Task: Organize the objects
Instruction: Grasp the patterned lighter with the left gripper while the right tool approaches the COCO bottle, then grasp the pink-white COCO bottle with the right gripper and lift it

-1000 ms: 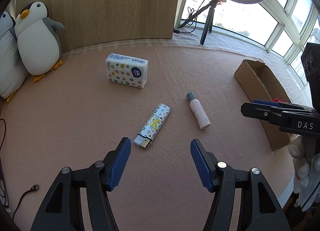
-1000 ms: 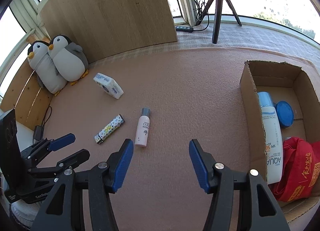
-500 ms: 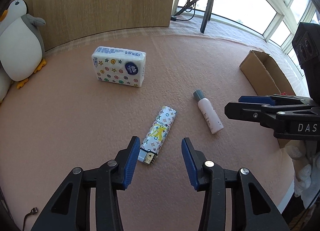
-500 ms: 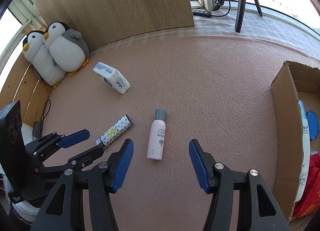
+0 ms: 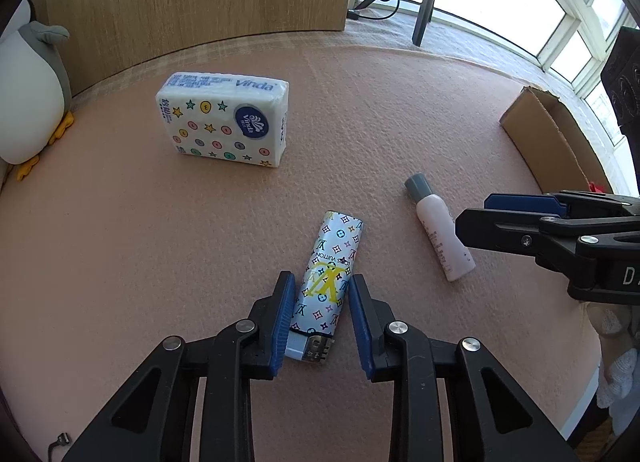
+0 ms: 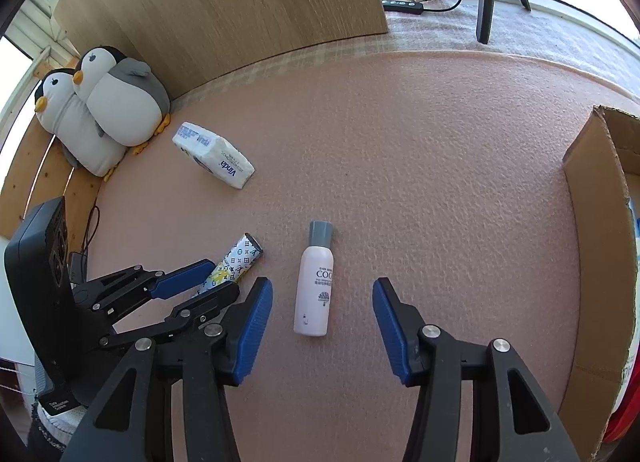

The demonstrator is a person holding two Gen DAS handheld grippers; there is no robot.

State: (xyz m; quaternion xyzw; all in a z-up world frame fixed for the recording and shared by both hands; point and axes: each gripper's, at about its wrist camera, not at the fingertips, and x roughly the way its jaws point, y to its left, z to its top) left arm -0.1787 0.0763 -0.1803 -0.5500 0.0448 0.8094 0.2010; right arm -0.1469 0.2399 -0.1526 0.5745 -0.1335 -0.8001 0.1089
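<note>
On the pink mat (image 5: 120, 262), left of the box (image 6: 592, 198), your right gripper (image 6: 322, 320) is standing open around the bottle (image 6: 314, 282), pads clear, its long axis running along the fingers. Your left gripper (image 5: 322, 318) is just closing on the lighter (image 5: 326, 274) (lying lengthwise between the fingers, a sliver of gap on the right).

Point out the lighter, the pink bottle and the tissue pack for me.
lighter (image 5: 330, 274): left wrist view, on the yellow mark on its body.
pink bottle (image 6: 314, 294): right wrist view, on the label below the grey cap.
tissue pack (image 5: 222, 122): left wrist view, on its patterned top face.
</note>
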